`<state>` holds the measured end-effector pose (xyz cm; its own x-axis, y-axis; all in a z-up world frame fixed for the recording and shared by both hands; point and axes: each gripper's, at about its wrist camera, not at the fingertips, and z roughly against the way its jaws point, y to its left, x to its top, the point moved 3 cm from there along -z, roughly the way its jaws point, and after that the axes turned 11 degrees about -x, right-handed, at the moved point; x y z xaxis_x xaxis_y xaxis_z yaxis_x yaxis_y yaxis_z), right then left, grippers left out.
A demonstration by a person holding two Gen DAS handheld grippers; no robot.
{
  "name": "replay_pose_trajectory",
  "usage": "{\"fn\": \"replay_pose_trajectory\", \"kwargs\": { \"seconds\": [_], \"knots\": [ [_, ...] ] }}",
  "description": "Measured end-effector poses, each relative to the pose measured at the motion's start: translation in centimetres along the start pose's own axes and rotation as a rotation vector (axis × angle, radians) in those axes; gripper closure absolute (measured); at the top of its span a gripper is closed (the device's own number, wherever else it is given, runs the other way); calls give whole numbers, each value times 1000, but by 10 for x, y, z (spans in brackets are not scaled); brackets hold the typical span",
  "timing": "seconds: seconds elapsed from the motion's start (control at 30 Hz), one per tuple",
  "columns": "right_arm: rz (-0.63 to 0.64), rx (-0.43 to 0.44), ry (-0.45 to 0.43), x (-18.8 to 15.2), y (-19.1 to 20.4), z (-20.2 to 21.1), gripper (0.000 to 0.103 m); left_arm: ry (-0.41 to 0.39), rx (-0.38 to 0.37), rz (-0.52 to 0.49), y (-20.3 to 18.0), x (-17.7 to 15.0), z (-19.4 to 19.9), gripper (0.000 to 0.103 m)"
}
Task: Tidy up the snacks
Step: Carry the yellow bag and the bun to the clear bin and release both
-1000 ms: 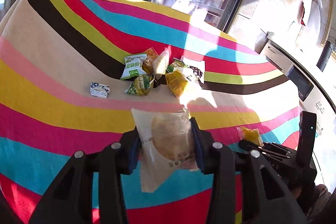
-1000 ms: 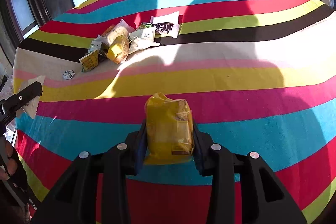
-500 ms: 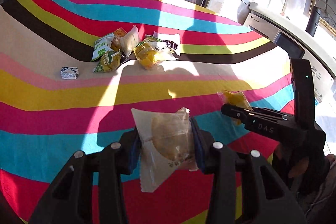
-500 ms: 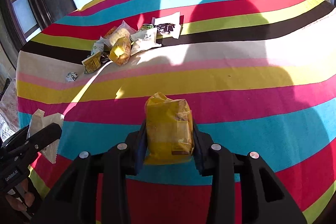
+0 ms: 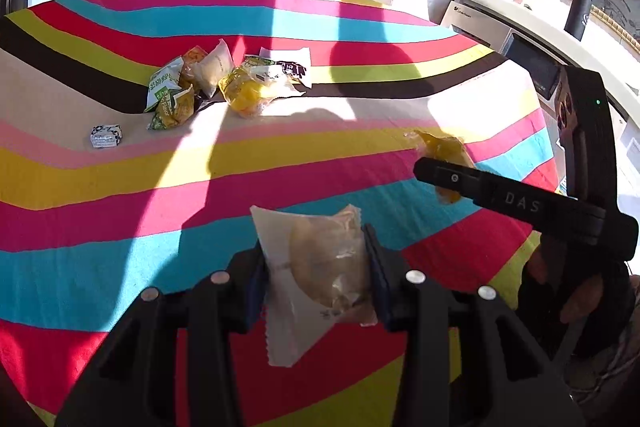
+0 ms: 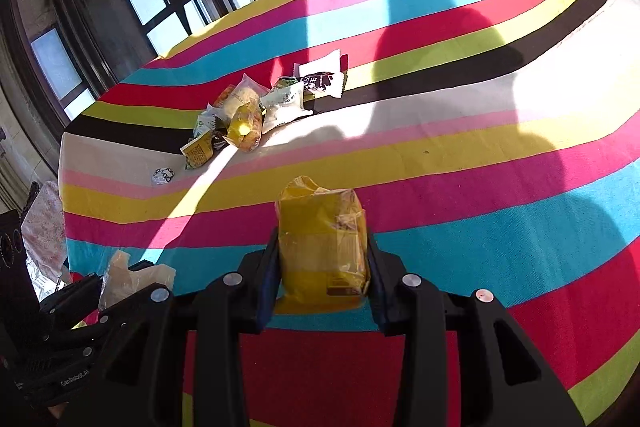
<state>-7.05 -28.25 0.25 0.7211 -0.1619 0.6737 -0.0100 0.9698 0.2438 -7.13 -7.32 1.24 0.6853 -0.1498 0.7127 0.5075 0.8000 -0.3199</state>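
Now the left gripper, pinching a clear-wrapped pale round bun, has drawn back beside the right gripper, which pinches a yellow plastic snack packet. Both have come well away from the far snack pile on the striped counter, so probably a new near group is starting.

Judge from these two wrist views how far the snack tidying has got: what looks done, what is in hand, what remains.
Done: nothing visibly sorted; no tidy group shows on the striped tablecloth. In hand: the left gripper is clamped on a clear-wrapped bun, and the right gripper on a yellow packet, both over the near side of the table. Left: the loose pile of snacks at the far side and a small wrapped sweet beside it.
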Motion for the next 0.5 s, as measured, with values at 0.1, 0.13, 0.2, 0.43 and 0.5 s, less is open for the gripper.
{"fn": "replay_pose_trajectory", "kwargs": {
  "seconds": [0.1, 0.13, 0.2, 0.43, 0.5],
  "knots": [
    [38, -10, -28, -3, -2, 22, 65, 17, -9, -13, -7, -2, -3, 60],
    [45, -14, -37, -4, -5, 31, 65, 22, -15, -19, -11, -3, -5, 60],
    [42, -18, -53, -7, -15, 48, 65, 33, -34, -31, -20, -4, -10, 60],
    [-47, -60, -99, -29, -73, 102, 65, 76, -100, -132, -71, -7, -21, 60],
    [-71, -85, -112, -36, -91, 116, 65, 86, -122, -172, -89, -6, -24, 60]
  ]
}}
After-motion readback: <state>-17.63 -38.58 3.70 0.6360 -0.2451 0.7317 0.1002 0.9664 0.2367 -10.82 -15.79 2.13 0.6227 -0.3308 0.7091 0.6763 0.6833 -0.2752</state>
